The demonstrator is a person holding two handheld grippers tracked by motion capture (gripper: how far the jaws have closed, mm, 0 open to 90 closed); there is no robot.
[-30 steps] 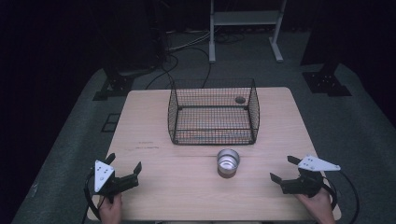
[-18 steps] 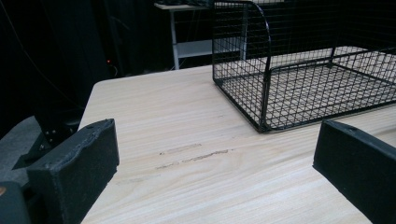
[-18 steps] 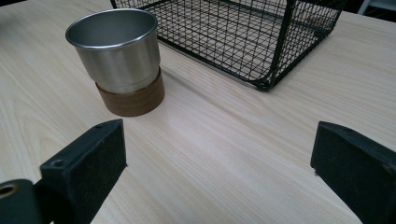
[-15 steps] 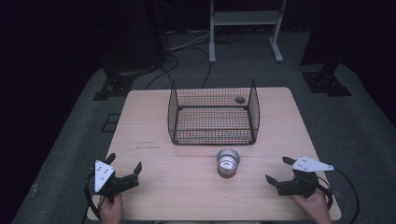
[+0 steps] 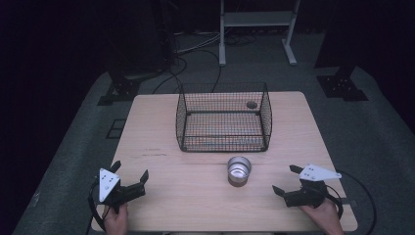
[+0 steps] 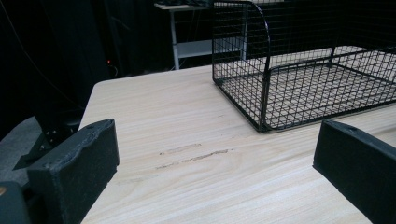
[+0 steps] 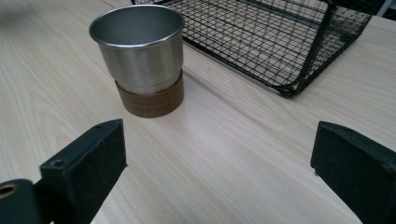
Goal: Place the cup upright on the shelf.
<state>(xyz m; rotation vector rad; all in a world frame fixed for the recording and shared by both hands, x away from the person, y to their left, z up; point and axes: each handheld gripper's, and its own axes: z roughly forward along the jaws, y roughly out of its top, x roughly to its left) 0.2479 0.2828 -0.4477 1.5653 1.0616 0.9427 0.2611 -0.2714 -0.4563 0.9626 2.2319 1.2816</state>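
table (image 5: 161,132) – wire basket (image 5: 223,117), steel cup (image 5: 239,170) | left gripper (image 5: 131,179) released | right gripper (image 5: 287,180) released

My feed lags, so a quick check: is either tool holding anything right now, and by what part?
Nothing is held. The left tool and right tool are both open over bare table; the steel cup stands untouched on its wooden base.

R tool (image 5: 288,180) now sits further in from the tabletop's (image 5: 205,191) right edge than 1 s ago, closer to the steel cup (image 5: 239,170), w/ its grey plate (image 5: 319,173) shifted left along w/ it. Jaws spread wide, nothing between them. R gripper view: cup (image 7: 138,49) on its brown coaster (image 7: 150,99) sits ahead, left of centre.
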